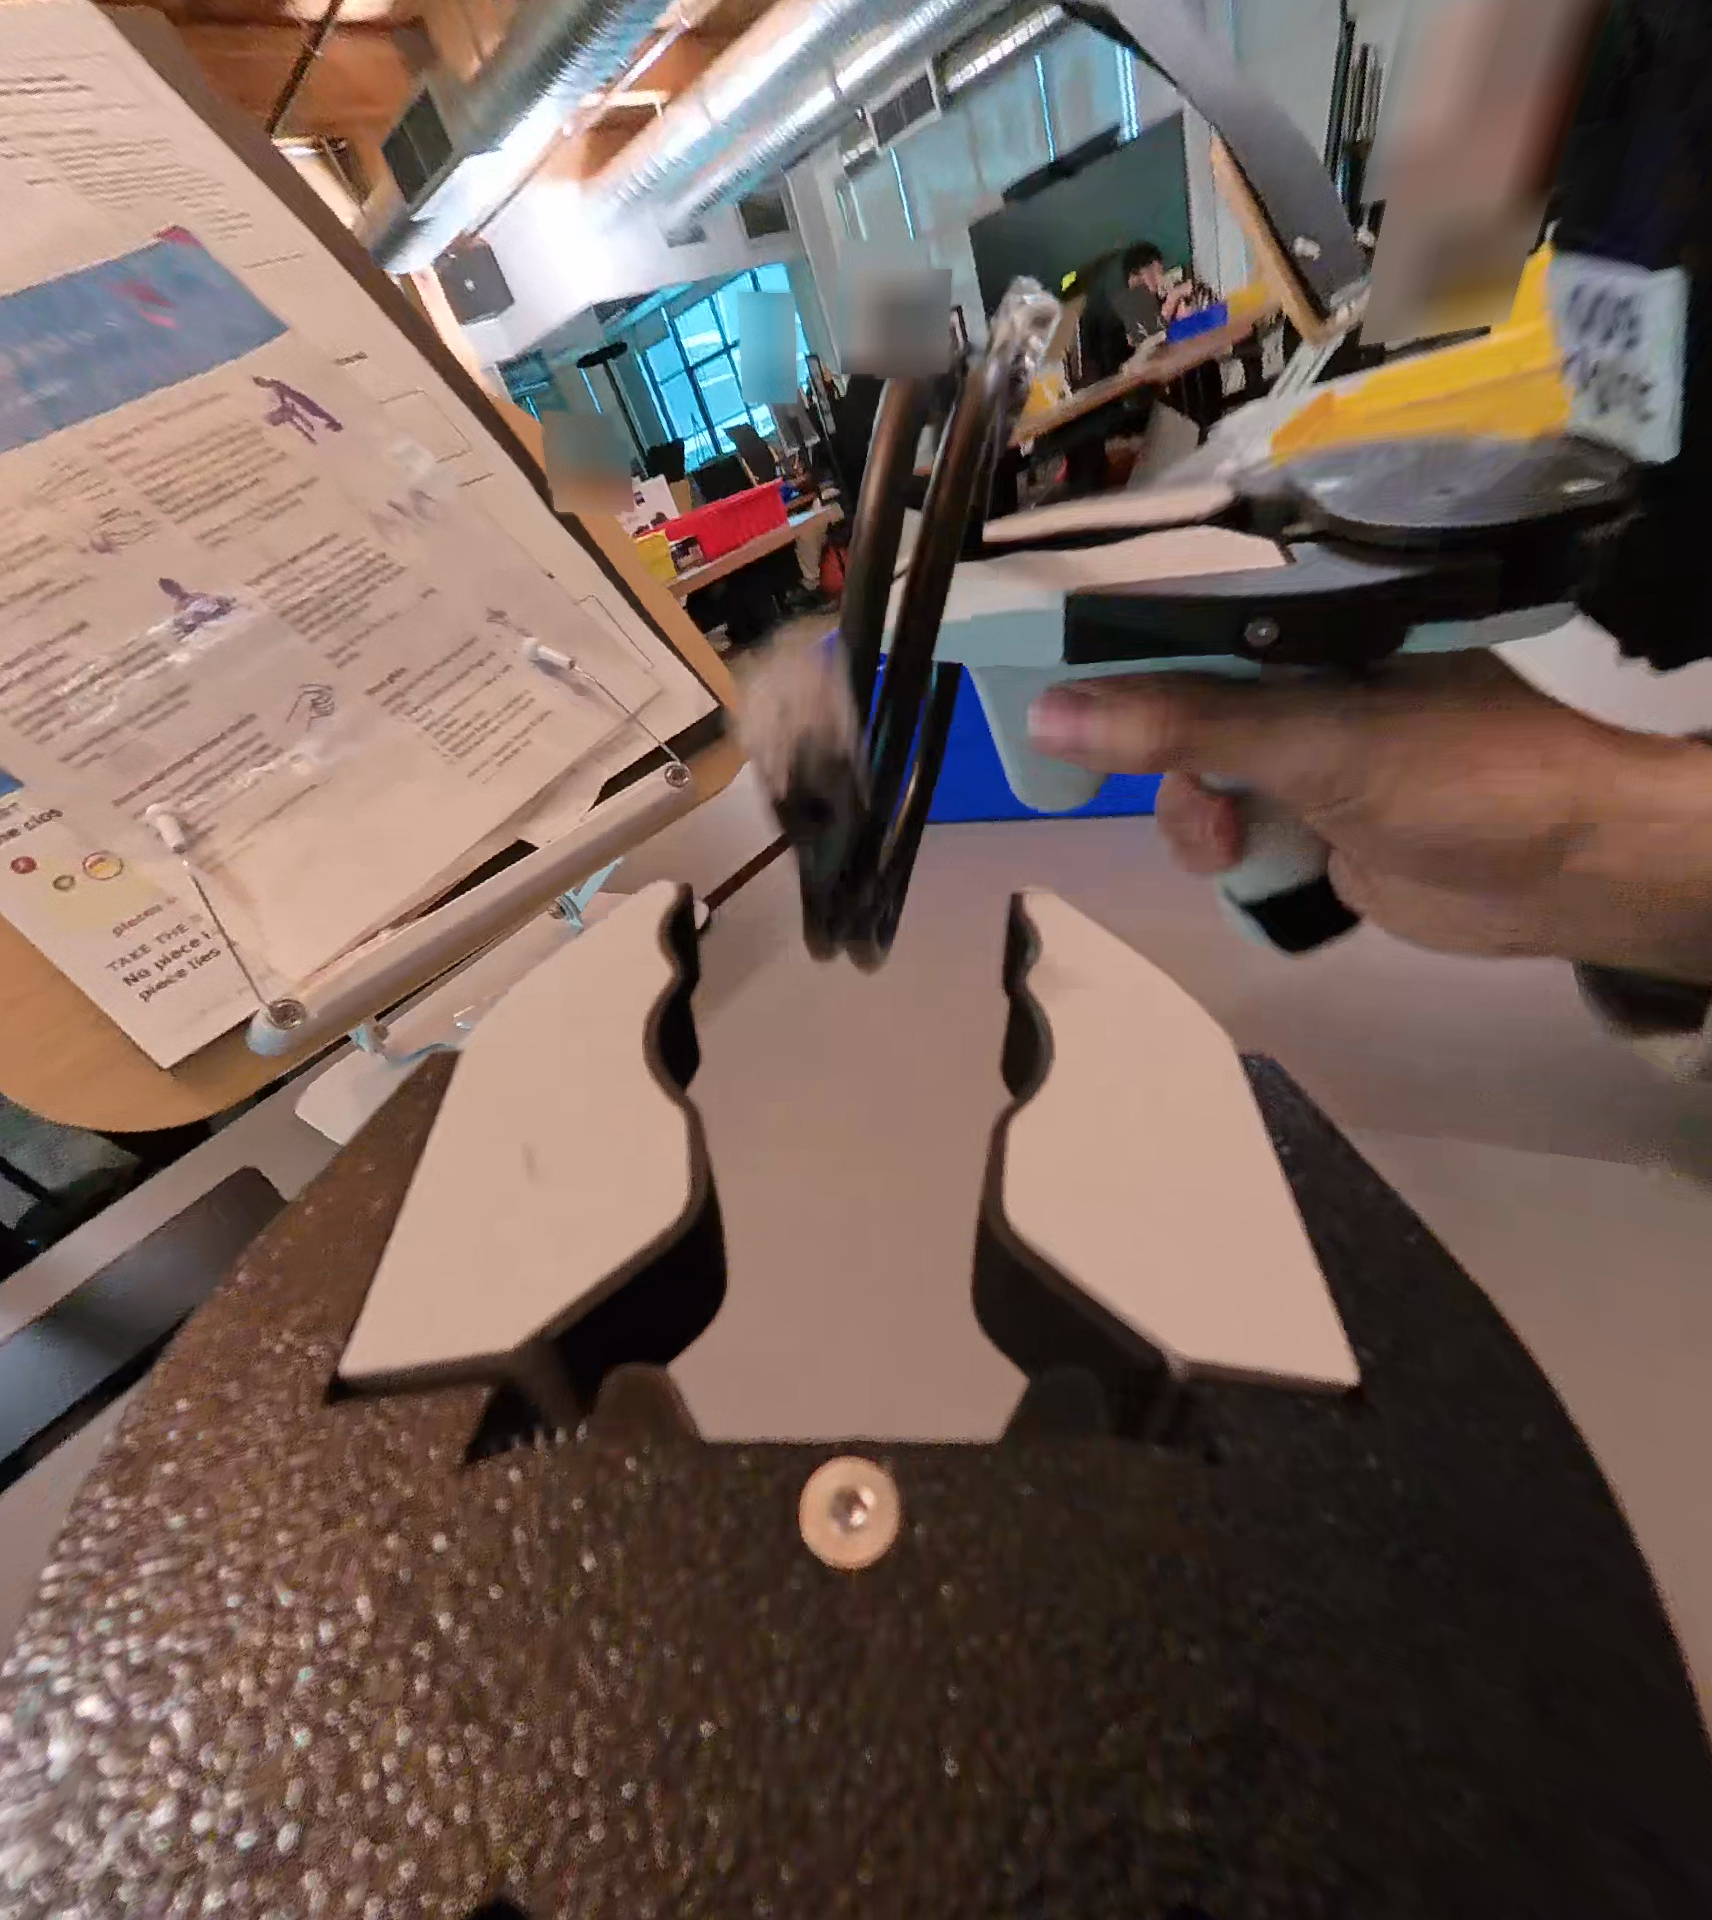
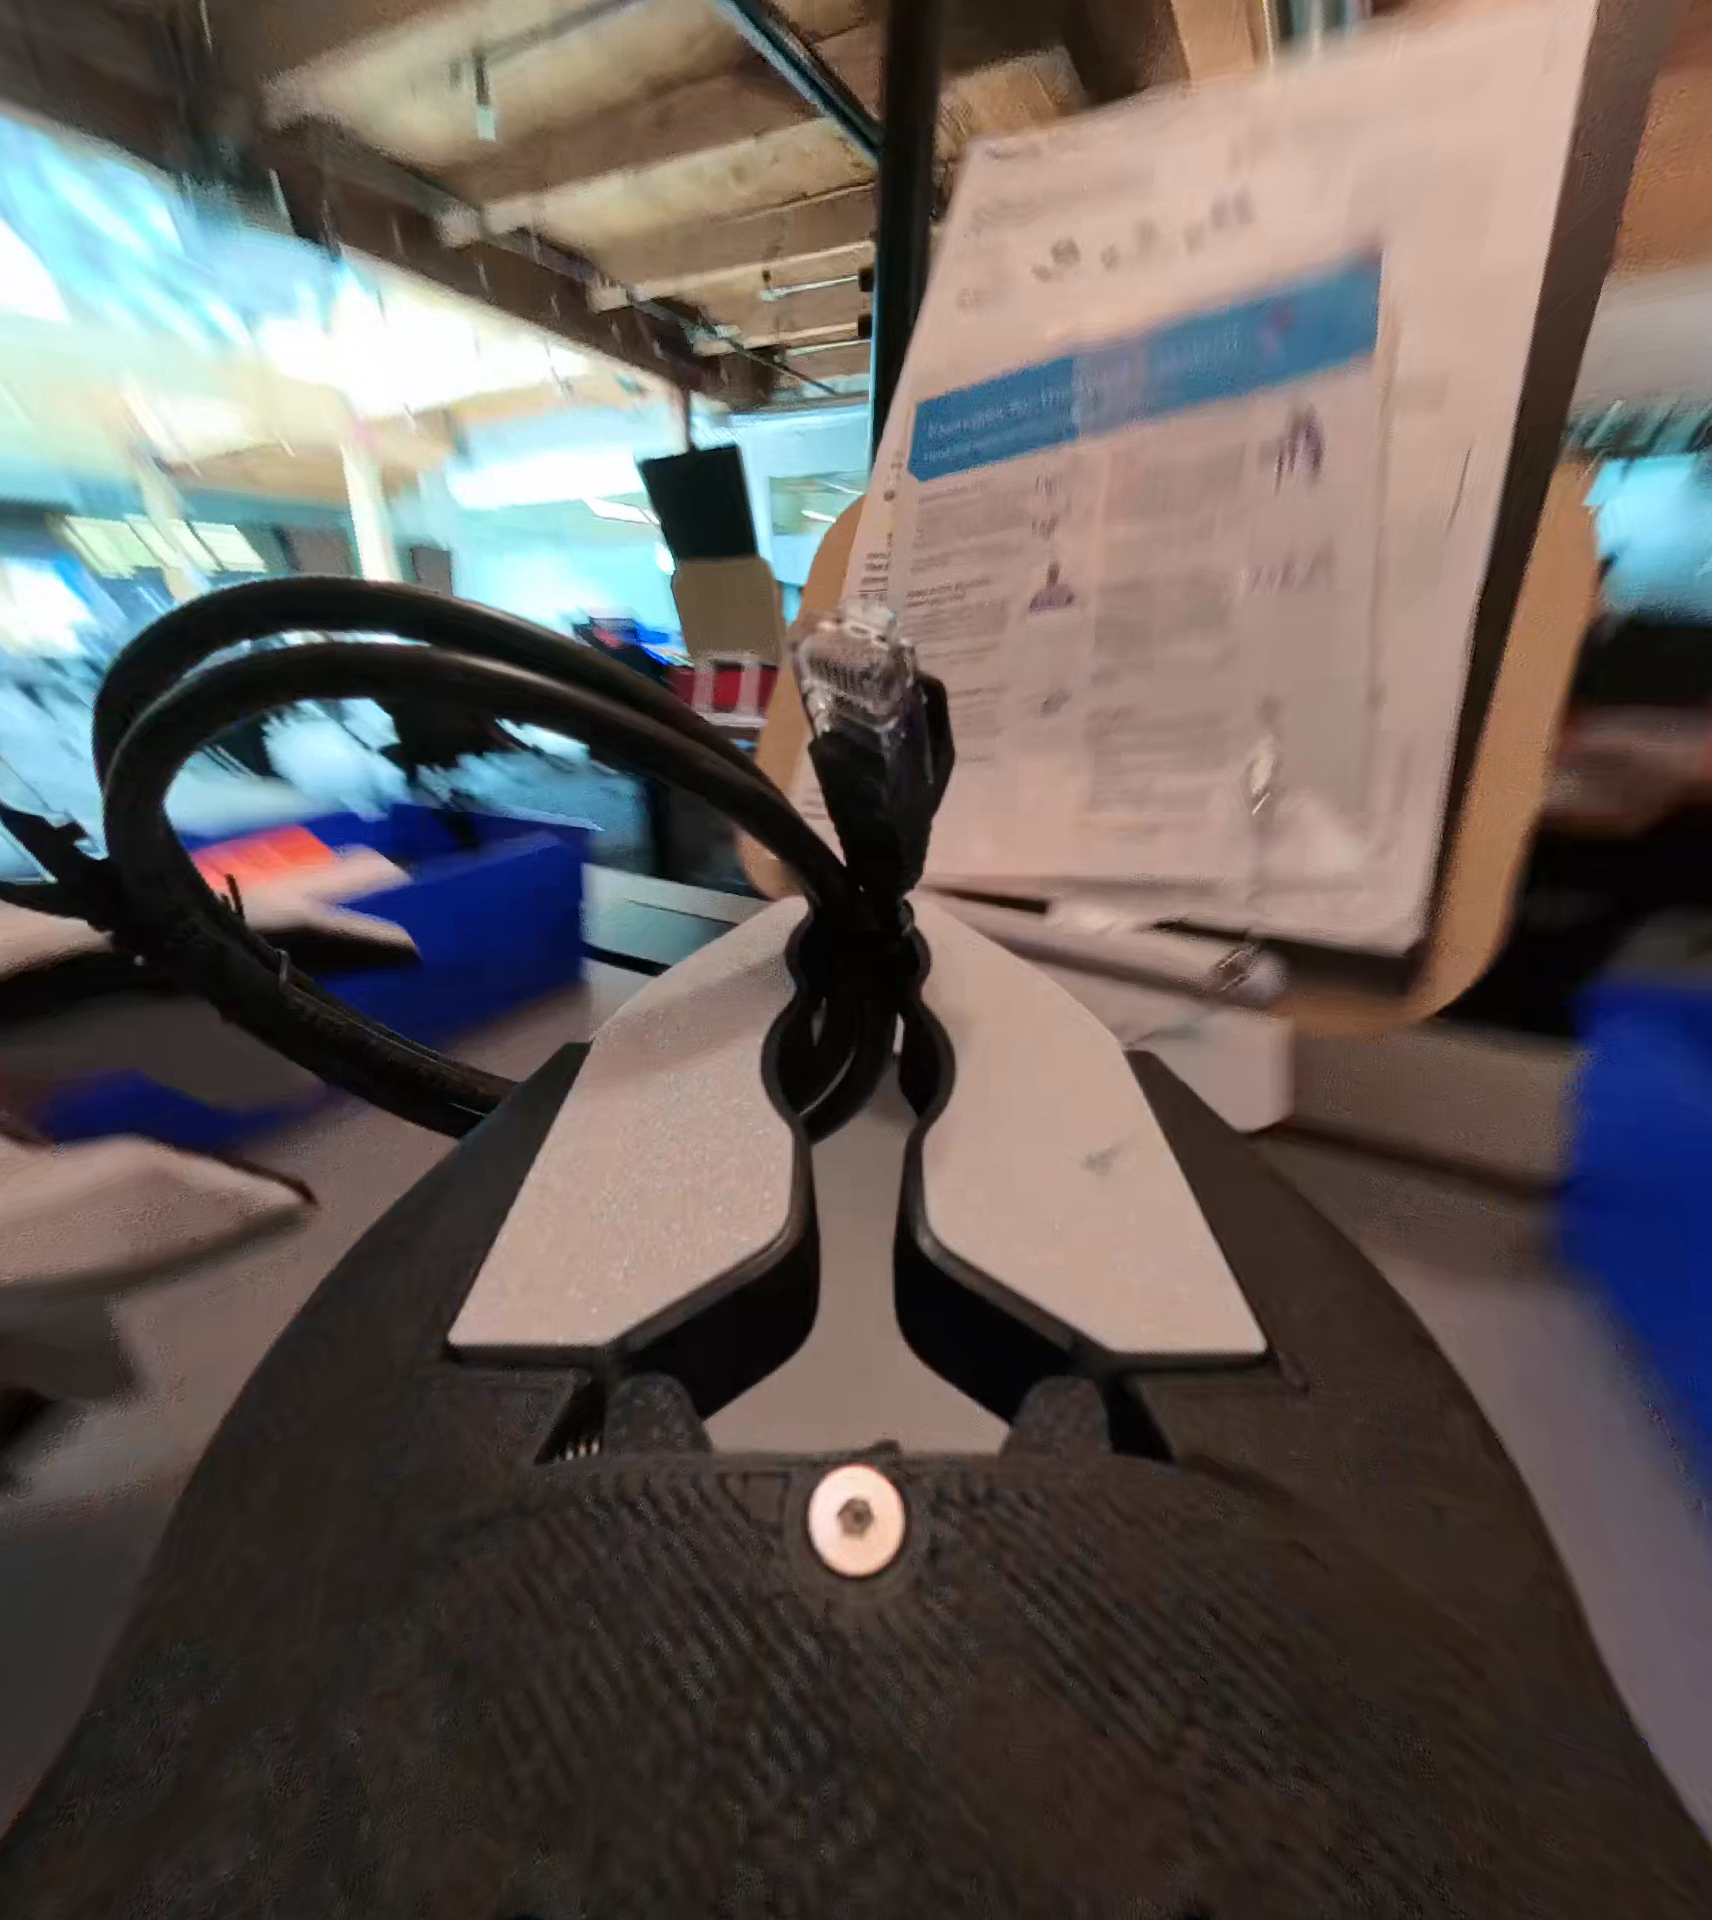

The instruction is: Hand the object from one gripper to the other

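A bundled black network cable (image 1: pixel 899 644) with a clear plug (image 2: pixel 854 675) is the object. In the right wrist view my right gripper (image 2: pixel 858 951) is shut on the cable (image 2: pixel 312 675) near its plug end, and the loops arc out to the left. In the left wrist view the right gripper (image 1: pixel 945 582) comes in from the right, held by a hand (image 1: pixel 1454 821). The cable hangs down from it, with its lower end just beyond my left fingertips. My left gripper (image 1: pixel 847 914) is open and empty, and its jaws stand wide apart.
A wooden document stand with printed sheets (image 1: pixel 208 582) stands to the left and close by; it also shows in the right wrist view (image 2: pixel 1195 582). Blue bins (image 2: pixel 478 914) (image 2: pixel 1683 1247) sit on the grey table (image 1: pixel 1506 1247). An office with desks lies behind.
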Tool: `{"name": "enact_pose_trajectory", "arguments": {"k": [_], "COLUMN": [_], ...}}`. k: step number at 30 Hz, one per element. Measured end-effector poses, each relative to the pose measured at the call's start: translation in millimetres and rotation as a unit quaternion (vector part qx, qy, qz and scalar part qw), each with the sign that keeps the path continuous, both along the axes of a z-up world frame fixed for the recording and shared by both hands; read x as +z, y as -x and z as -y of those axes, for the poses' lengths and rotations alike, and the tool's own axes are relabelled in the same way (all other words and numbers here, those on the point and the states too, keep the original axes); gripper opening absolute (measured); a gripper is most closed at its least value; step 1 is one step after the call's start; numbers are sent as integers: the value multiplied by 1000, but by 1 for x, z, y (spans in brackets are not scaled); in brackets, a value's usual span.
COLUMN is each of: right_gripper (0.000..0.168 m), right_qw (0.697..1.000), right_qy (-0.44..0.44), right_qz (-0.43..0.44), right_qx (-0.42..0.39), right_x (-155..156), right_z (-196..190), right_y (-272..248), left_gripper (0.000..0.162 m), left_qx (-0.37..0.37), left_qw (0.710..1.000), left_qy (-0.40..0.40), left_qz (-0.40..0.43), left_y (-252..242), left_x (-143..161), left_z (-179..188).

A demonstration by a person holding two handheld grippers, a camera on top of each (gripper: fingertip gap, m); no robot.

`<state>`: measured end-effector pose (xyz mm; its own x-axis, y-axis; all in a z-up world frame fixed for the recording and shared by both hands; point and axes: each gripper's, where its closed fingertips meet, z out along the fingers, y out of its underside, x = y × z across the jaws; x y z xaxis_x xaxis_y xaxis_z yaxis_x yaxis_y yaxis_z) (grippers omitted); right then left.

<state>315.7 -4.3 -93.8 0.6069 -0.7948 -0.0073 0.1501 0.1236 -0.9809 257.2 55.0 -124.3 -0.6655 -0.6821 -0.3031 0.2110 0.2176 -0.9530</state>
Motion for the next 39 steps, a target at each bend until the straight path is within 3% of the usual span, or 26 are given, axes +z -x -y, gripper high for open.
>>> {"name": "enact_pose_trajectory", "arguments": {"k": [3,5,9,12,17,19,21,24,27,30,31,33,37,39], "right_gripper": [12,11,12,12,14,27,57,88,79,80,83,72,64,61], "right_qw": [967,935,913,905,909,911,892,816,776,753,740,718,695,700], "right_qy": [-194,-273,-284,-286,-265,-238,-203,-176,-276,-270,-267,-268,-269,-280], "right_qz": [-132,-182,-231,-242,-235,-234,-269,-365,-373,-402,-414,-428,-438,-434], "right_qx": [101,135,177,201,218,244,302,413,427,445,458,479,503,493], "right_x": [-13,-22,-34,-33,-34,-34,-36,-45,-30,-34,-34,-30,-19,-15], "right_z": [-4,-6,-30,-43,-45,-48,-52,-44,-15,-9,-9,-5,6,11], "right_y": [-5,-8,0,8,9,11,18,41,28,33,38,47,58,55], "left_gripper": [59,53,43,15,10,6,6,6,6,6,6,6,6,6], "left_qx": [-14,-13,30,57,28,22,23,59,107,121,122,126,139,147], "left_qw": [999,997,996,994,989,984,984,992,982,953,946,931,914,901], "left_qy": [41,54,75,87,120,146,155,111,8,-91,-114,-154,-183,-215], "left_qz": [-30,-51,-45,-44,-78,-96,-86,15,154,261,279,307,333,347], "left_y": [-1,-3,-11,-17,-16,-18,-21,-22,-16,-3,-1,1,2,0], "left_x": [-5,-12,-15,-14,-11,-9,-5,9,21,25,23,19,20,16], "left_z": [10,17,15,6,3,-3,-15,-38,-49,-37,-31,-21,-20,-21]}}
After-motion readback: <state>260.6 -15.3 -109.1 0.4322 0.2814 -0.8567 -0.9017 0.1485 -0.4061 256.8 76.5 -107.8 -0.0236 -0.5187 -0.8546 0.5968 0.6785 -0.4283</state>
